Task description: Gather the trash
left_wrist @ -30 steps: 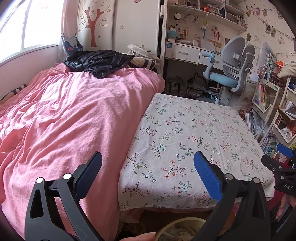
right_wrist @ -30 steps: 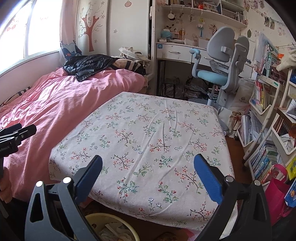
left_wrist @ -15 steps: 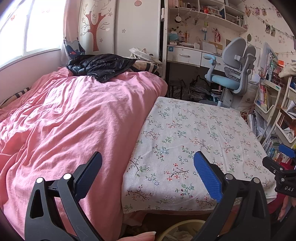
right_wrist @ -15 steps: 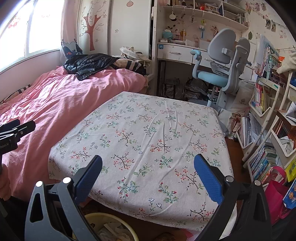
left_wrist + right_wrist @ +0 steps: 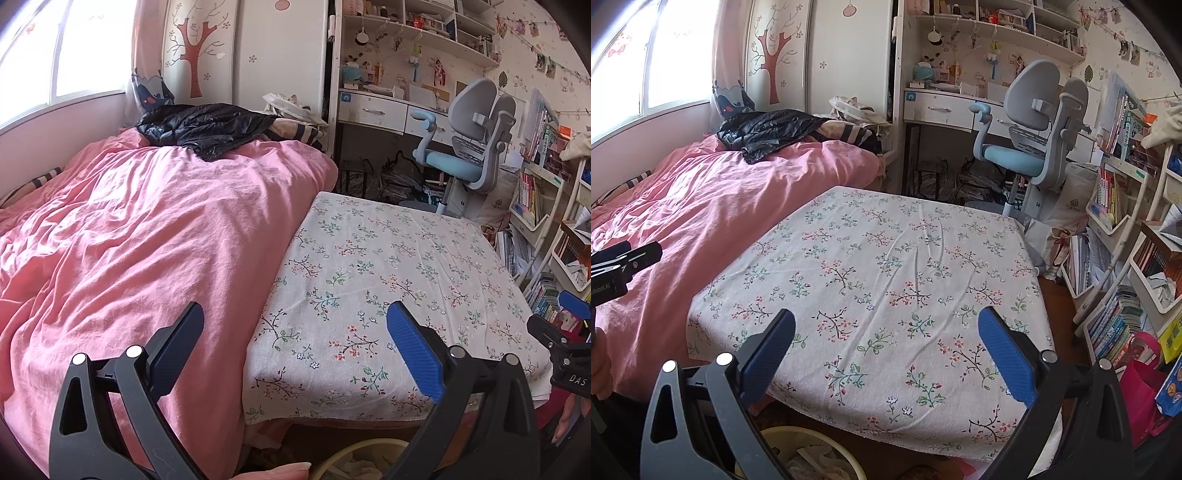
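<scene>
A pale yellow bin with crumpled paper trash inside sits on the floor just below the near edge of the flower-print table; its rim also shows in the left wrist view. My left gripper is open and empty, held above the seam between the pink bed and the table. My right gripper is open and empty above the table's near edge. No loose trash shows on the tablecloth.
A pink duvet bed with a black jacket lies on the left. A grey-blue desk chair and desk stand behind the table. Bookshelves and a pink bag crowd the right.
Both grippers have drifted slightly back and up, so the table sits a little lower in view. Both stay open and empty.
</scene>
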Available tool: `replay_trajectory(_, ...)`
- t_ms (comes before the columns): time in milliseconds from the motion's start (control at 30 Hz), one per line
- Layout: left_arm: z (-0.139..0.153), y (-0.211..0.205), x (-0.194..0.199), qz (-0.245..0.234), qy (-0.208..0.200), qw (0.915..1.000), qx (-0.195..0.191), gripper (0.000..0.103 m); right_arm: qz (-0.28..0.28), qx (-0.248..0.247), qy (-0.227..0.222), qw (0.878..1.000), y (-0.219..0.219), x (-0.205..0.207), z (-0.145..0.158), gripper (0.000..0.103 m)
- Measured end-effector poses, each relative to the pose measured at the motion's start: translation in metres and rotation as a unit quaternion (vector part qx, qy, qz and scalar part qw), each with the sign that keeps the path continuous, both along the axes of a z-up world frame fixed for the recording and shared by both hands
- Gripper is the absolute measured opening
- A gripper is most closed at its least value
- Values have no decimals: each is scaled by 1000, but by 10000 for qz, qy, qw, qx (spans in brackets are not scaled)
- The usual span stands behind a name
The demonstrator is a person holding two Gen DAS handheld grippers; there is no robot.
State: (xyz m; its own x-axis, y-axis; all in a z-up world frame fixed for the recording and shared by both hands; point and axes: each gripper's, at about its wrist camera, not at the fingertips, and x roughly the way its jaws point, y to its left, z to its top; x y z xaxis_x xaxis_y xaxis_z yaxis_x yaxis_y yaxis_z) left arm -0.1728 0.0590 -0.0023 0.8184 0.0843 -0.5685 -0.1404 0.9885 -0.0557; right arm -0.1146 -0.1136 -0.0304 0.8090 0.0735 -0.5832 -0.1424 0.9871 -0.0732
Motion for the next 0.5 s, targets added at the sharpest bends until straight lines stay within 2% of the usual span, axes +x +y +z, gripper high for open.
replay_trajectory(500, 0, 1, 0, 9, -8, 10000, 1, 96, -6, -24, -48, 10000, 1, 0, 1, 95)
